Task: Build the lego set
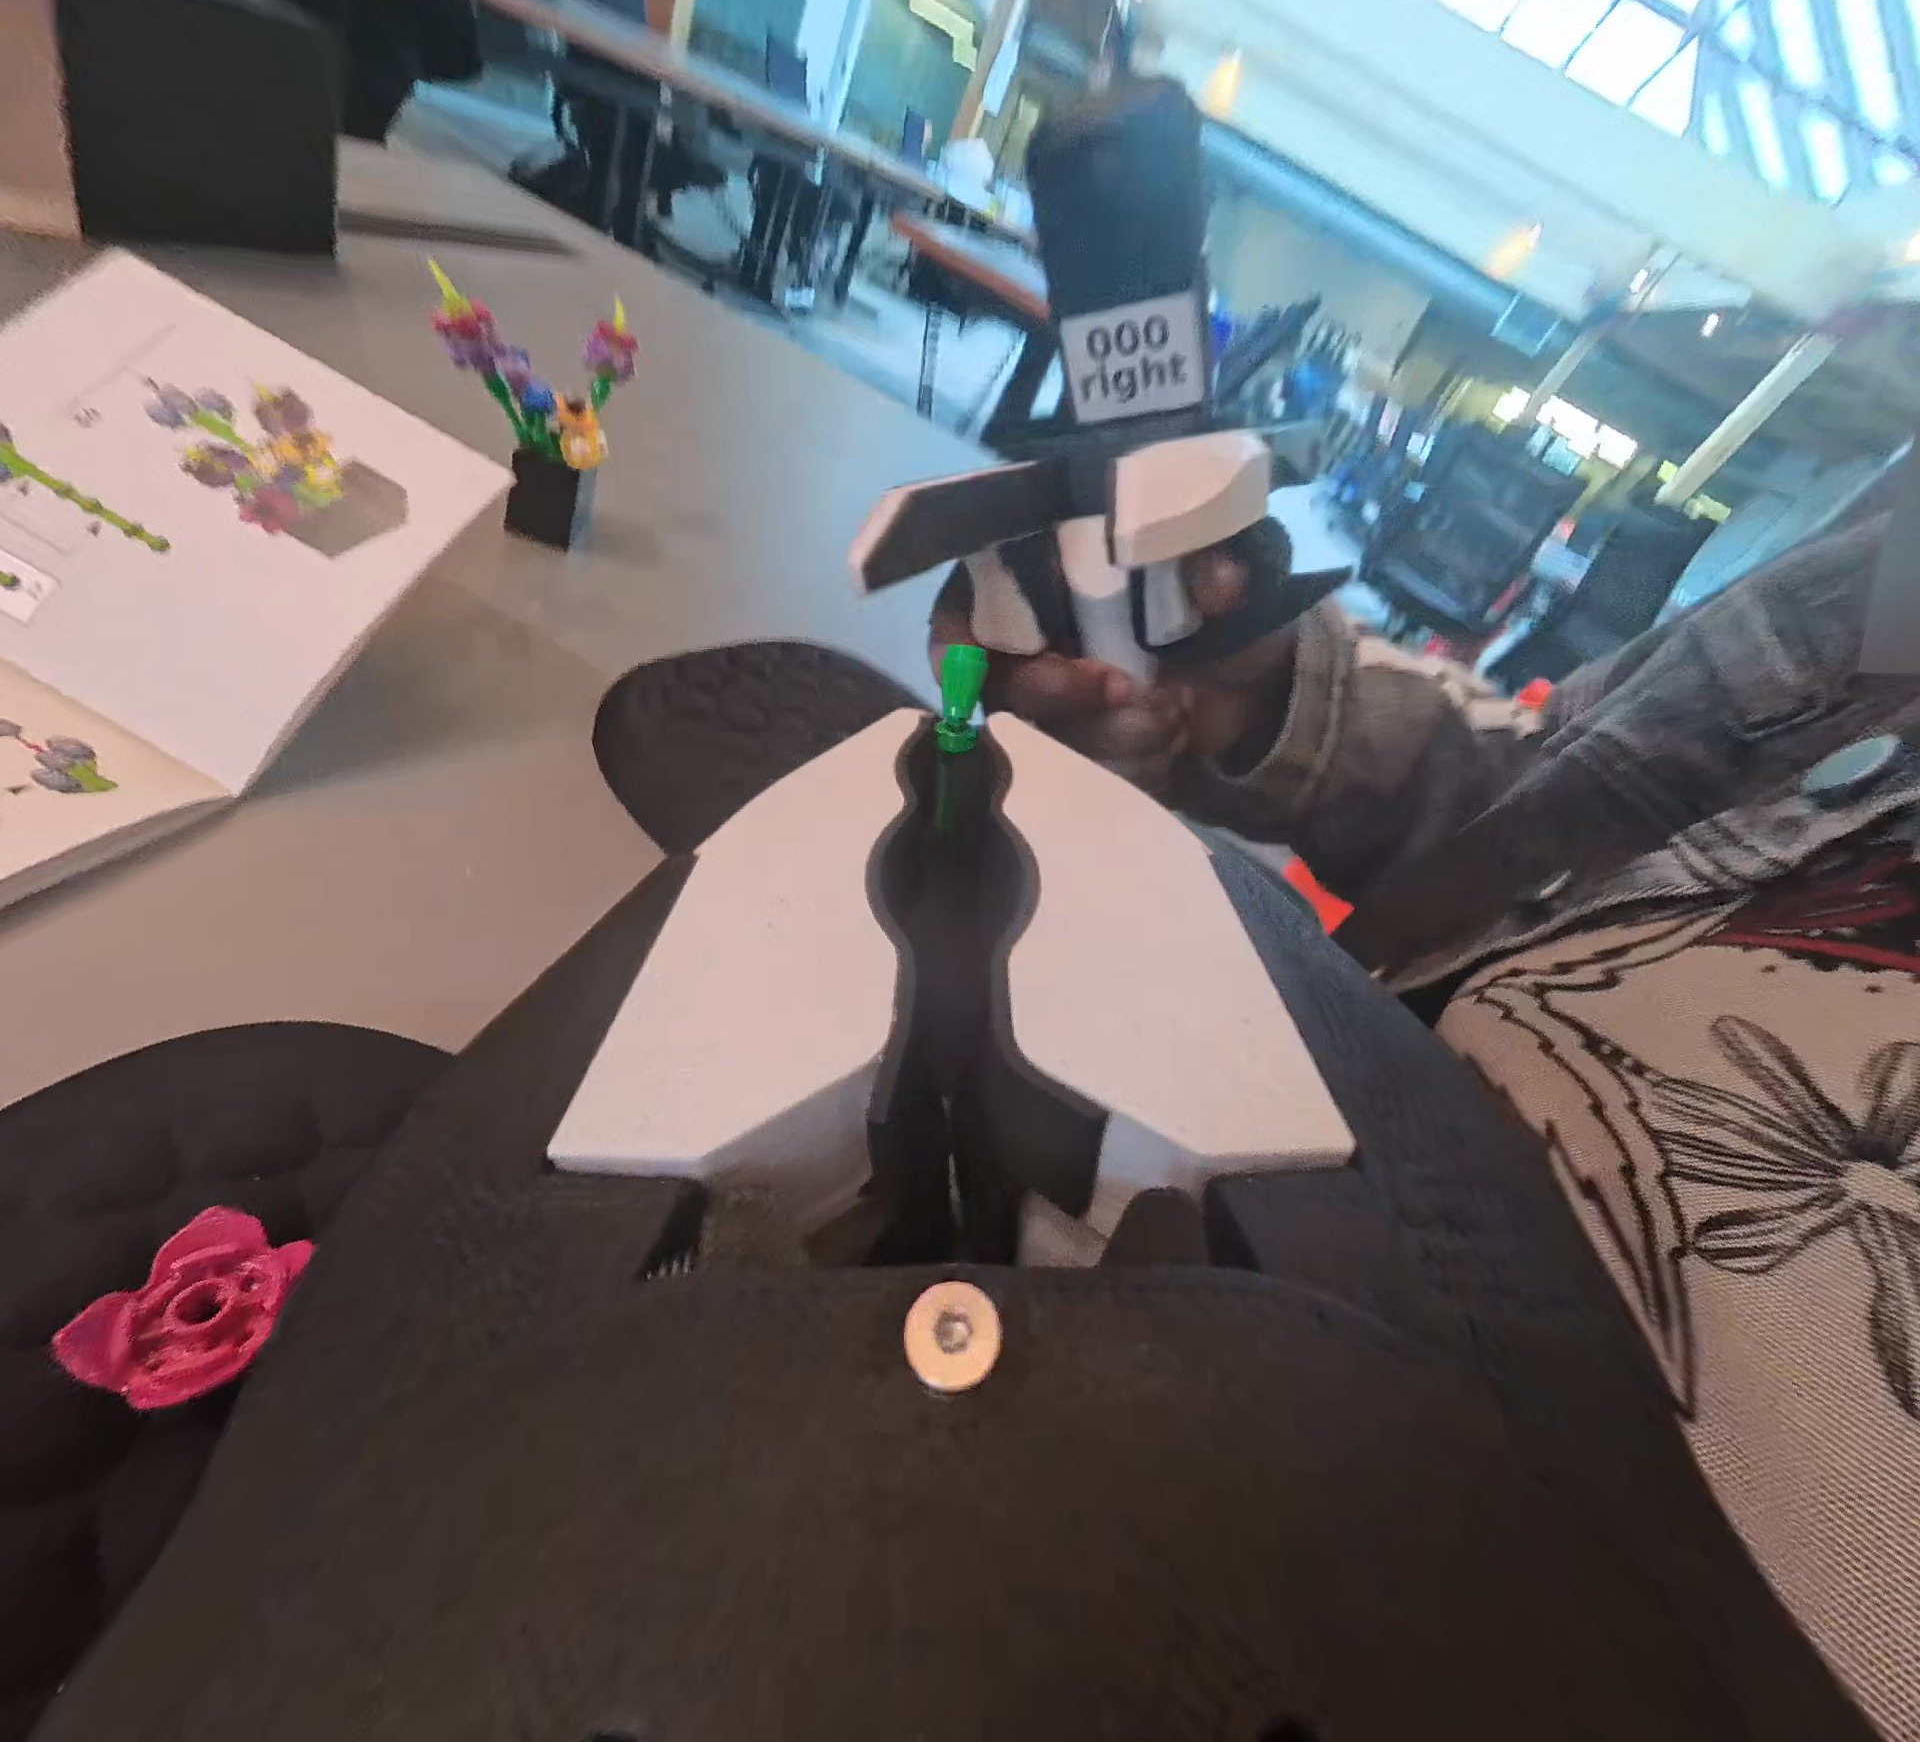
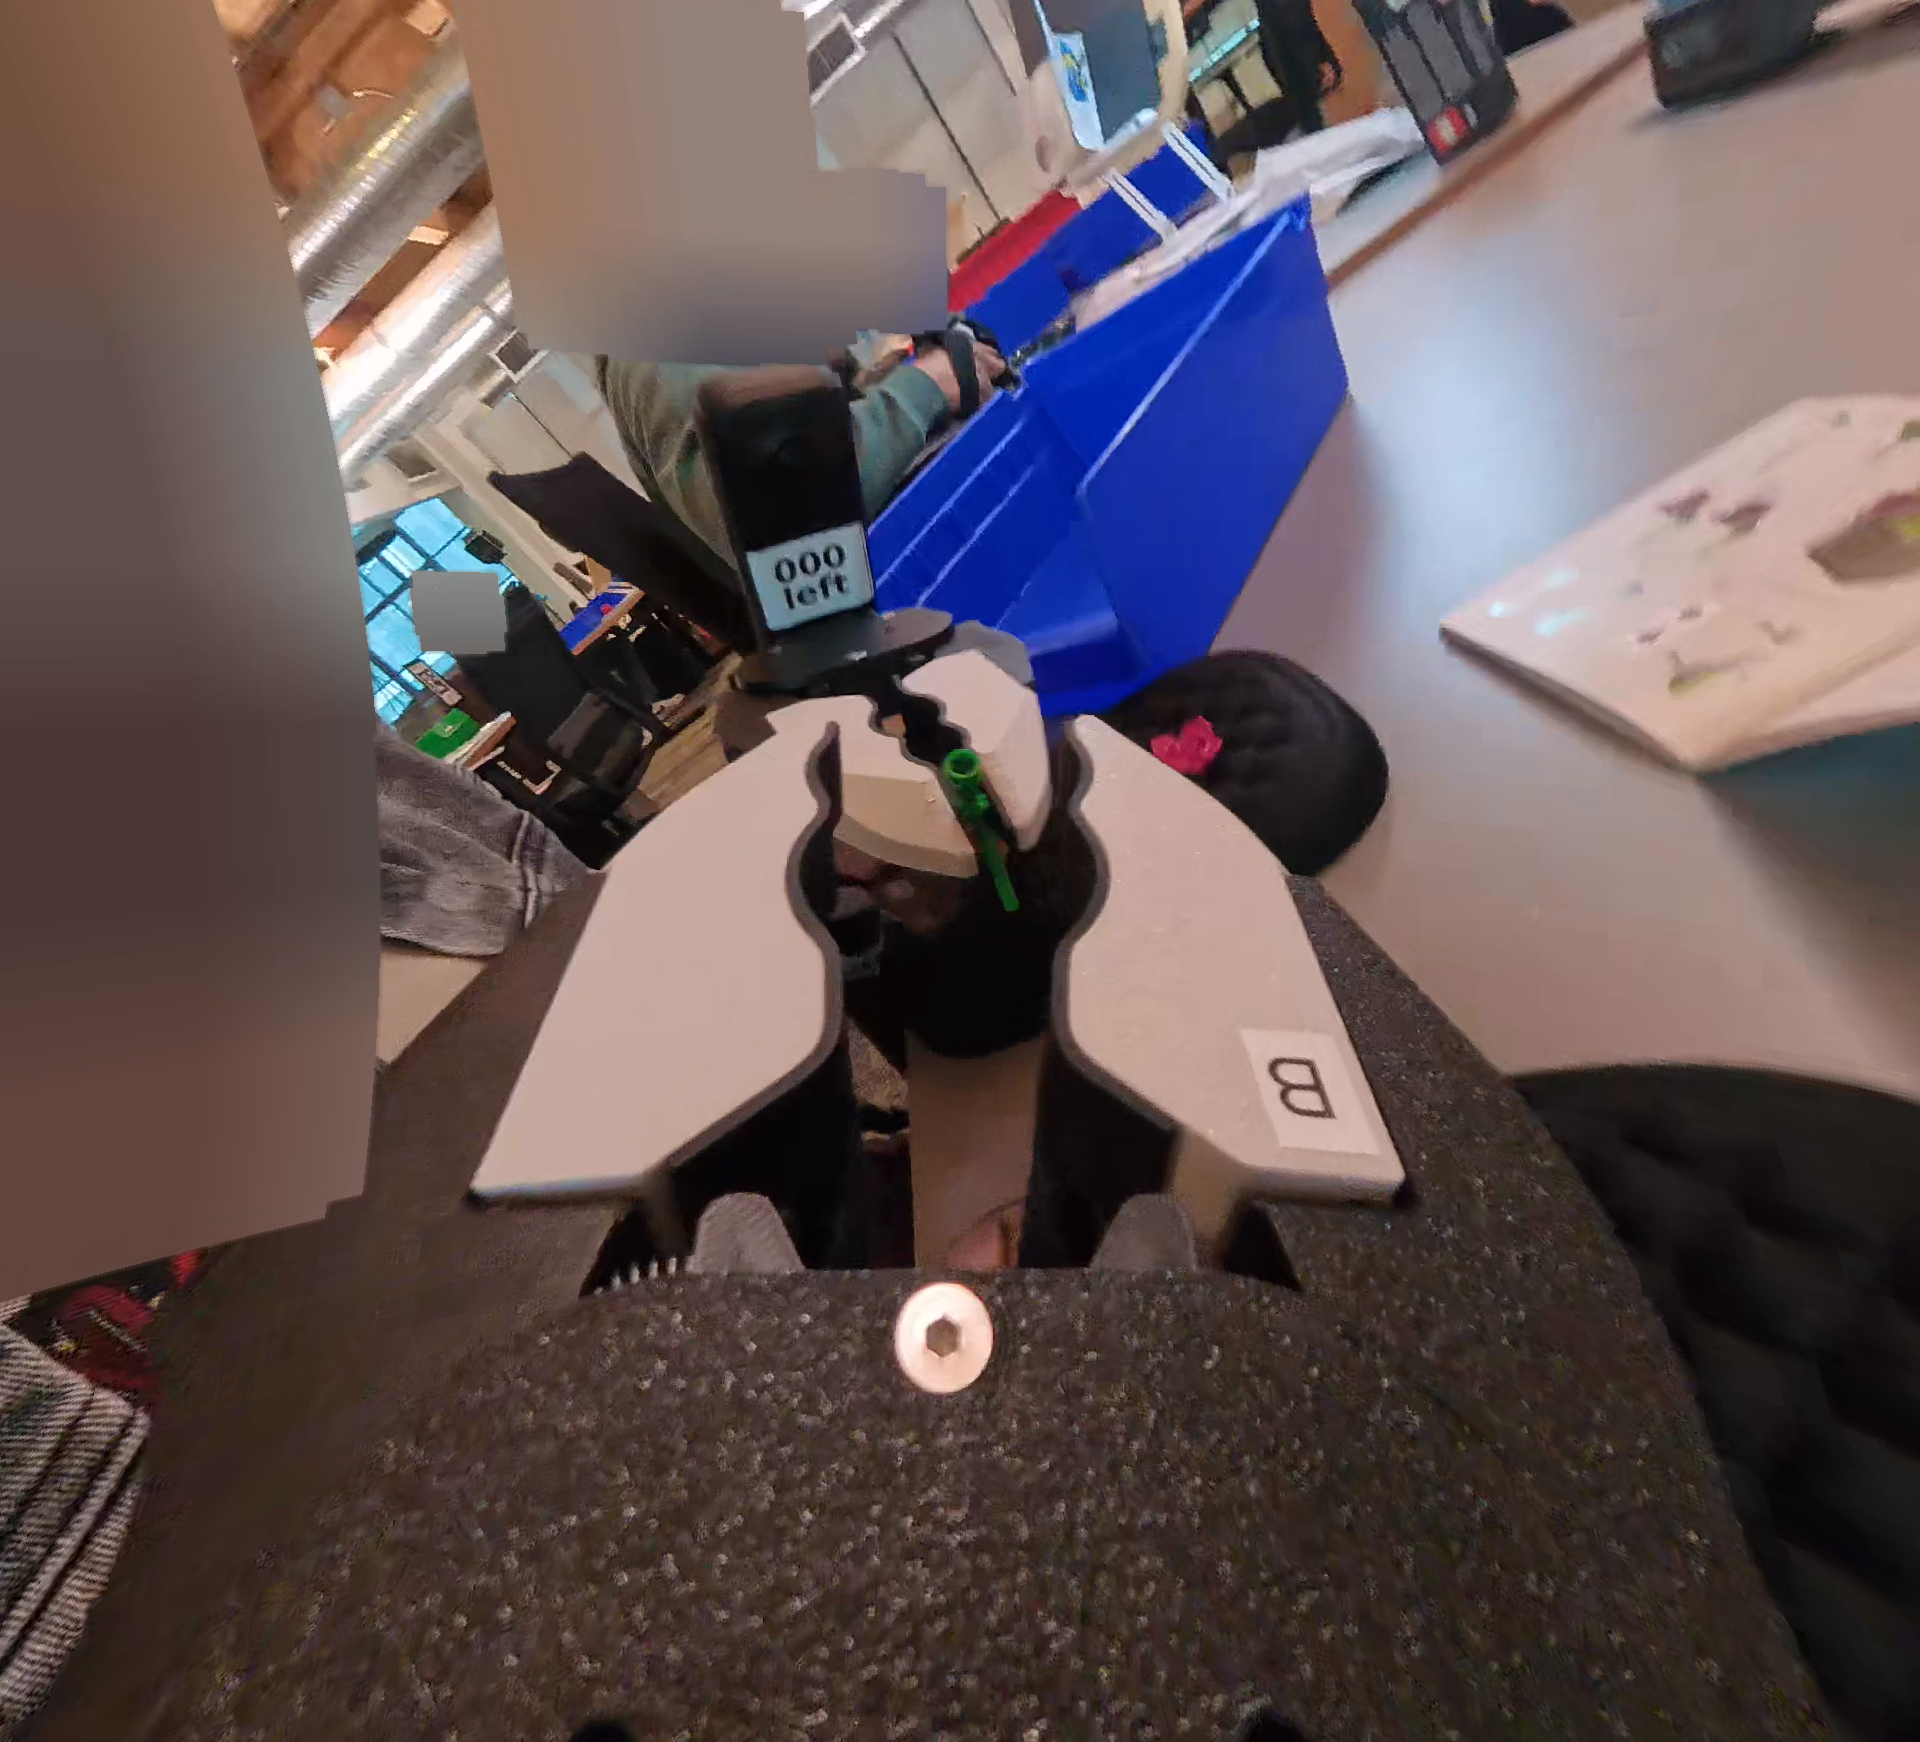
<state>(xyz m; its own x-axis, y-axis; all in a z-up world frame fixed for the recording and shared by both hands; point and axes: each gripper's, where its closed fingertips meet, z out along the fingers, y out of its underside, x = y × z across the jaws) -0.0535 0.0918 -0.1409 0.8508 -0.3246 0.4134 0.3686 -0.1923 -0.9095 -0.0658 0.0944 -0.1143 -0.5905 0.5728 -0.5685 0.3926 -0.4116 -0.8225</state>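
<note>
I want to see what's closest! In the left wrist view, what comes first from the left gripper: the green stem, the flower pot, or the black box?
1. Green stem: pinched at the left gripper's tips.
2. Flower pot: ahead, left, on the table.
3. Black box: far left, at the back.

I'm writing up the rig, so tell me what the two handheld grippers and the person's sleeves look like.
Both the left gripper and the right gripper have a speckled black body, one silver hex screw and pale grey fingers with wavy black inner edges. Each carries a black upright block with a small white label. The sleeve is grey denim.
</note>
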